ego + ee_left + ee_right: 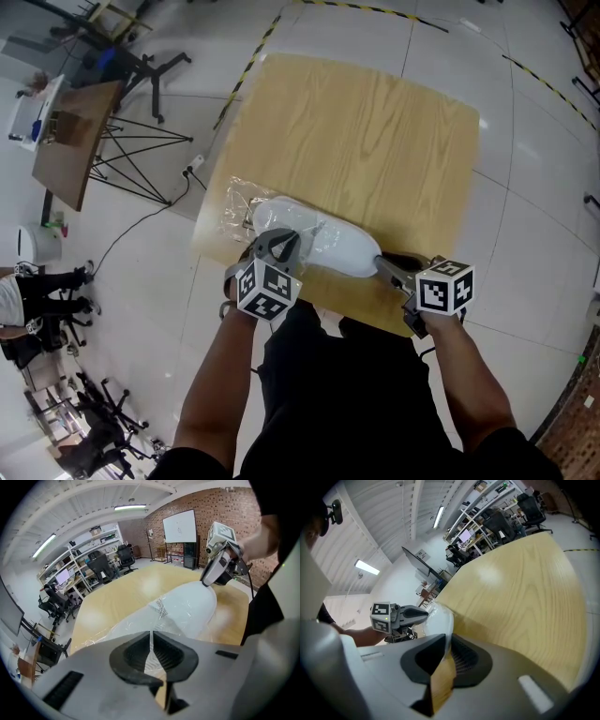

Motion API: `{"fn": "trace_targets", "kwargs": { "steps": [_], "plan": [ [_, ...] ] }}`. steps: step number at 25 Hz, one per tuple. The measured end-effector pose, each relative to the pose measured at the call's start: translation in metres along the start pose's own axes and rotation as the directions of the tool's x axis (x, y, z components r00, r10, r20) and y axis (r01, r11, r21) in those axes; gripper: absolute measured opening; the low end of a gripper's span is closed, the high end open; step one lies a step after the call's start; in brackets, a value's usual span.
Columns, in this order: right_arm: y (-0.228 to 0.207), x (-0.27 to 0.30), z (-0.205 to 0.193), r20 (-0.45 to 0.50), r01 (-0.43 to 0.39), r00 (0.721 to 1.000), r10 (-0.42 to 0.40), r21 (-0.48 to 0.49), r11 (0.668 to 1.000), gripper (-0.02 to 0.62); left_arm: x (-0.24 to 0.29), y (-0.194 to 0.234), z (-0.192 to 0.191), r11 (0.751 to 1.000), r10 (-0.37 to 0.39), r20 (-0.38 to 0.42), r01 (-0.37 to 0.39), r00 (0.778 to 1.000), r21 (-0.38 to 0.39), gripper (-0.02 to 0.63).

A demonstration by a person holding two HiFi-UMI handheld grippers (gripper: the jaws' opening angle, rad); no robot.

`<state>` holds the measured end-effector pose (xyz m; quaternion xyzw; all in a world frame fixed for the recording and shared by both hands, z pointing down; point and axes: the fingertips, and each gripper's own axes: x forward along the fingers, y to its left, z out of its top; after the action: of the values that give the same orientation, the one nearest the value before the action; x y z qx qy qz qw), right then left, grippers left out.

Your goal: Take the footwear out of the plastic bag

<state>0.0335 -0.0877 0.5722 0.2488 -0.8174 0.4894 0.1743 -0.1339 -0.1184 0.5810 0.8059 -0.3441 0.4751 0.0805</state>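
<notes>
Lying lengthwise along the table's near edge, the footwear spans both tools. Left gripper pinches plastic bag film; right gripper pinches the footwear's right end.

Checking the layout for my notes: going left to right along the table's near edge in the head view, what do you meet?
Left hand-held gripper → white shoe → right hand-held gripper. The plastic bag overlaps the first two, so I leave it out of the order.
</notes>
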Motion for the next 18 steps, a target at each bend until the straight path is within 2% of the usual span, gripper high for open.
{"fn": "trace_targets", "kwargs": {
  "steps": [7, 18],
  "plan": [
    [0.003, -0.003, 0.000, 0.013, -0.030, 0.999, 0.029, 0.053, 0.998, 0.038, -0.003, 0.014, -0.008, 1.000, 0.020, -0.019, -0.020, 1.000, 0.008, 0.035],
    [0.000, -0.006, 0.000, 0.001, -0.038, 0.999, 0.038, 0.029, 0.999, 0.038, -0.004, 0.025, -0.018, 0.999, 0.039, -0.047, -0.037, 0.998, 0.038, 0.034]
  ]
}}
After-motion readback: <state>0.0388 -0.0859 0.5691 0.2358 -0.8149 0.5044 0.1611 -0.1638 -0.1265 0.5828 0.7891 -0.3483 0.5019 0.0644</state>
